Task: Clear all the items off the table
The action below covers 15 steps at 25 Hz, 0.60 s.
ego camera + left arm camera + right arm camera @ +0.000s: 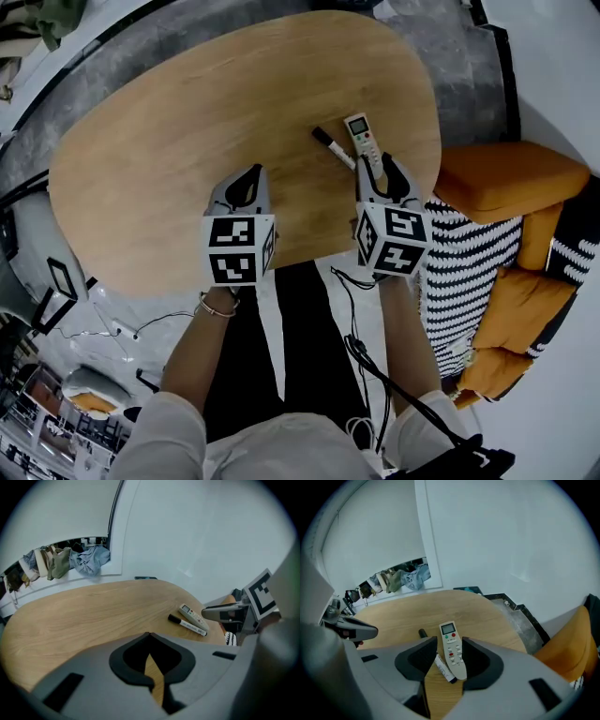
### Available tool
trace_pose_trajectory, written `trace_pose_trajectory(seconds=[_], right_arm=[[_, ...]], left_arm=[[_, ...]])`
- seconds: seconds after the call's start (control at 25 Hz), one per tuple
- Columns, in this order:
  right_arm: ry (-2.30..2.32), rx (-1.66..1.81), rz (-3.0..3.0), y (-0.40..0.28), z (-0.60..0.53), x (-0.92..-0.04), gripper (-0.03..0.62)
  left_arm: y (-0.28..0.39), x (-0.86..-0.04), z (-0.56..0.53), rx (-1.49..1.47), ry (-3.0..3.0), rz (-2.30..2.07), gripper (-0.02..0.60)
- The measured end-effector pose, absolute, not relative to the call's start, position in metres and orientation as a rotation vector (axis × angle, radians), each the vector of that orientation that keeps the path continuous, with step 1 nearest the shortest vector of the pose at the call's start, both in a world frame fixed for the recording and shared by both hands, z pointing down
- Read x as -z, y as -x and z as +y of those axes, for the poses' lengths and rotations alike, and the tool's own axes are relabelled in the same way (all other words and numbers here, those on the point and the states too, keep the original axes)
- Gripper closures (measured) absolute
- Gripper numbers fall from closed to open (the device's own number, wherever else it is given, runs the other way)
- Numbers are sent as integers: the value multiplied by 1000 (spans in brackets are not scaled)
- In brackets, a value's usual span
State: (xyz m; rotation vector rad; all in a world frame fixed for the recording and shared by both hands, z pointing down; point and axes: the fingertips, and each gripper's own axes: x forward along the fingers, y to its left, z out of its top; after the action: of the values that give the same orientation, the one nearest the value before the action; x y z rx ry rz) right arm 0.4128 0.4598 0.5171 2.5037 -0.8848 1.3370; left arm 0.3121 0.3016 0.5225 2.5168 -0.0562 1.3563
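White-sleeved arms reach in from the near edge, the left wrist wearing a thin bracelet, with dark trousers and a loose black cable beneath them. Each hand carries a grey gripper topped by a black-and-white marker cube

Over the near part of the oval light-wood table hangs the left gripper, its two dark fingers pressed together at the tips with only wood grain showing below them

Over the table's near right edge sits the right gripper, fingers spread. The white remote control with a small screen and coloured buttons lies flat on the wood in the gap between them, its near half flanked closely by both pads and its screen end pointing away. Just left of it lies a white marker pen with a black cap, slanted, its near end also inside the gap and its far end reaching out to the left

Right of the table stands an orange cushioned sofa draped with a black-and-white striped throw. Beyond the far rim comes grey mottled floor, then a white wall, with a row of hanging clothes at the far left
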Motion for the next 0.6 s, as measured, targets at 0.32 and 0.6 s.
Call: trace_pose_trajectory(seconds=[0.32, 0.6], right_arm=[[-2348, -1390, -959, -424, 452, -542, 378], [-2242, -1419, -1001, -428, 441, -557, 373]], left_arm=[[-314, -533, 295, -1380, -2493, -75, 574], [-316, -541, 292, -1398, -2478, -55, 574]])
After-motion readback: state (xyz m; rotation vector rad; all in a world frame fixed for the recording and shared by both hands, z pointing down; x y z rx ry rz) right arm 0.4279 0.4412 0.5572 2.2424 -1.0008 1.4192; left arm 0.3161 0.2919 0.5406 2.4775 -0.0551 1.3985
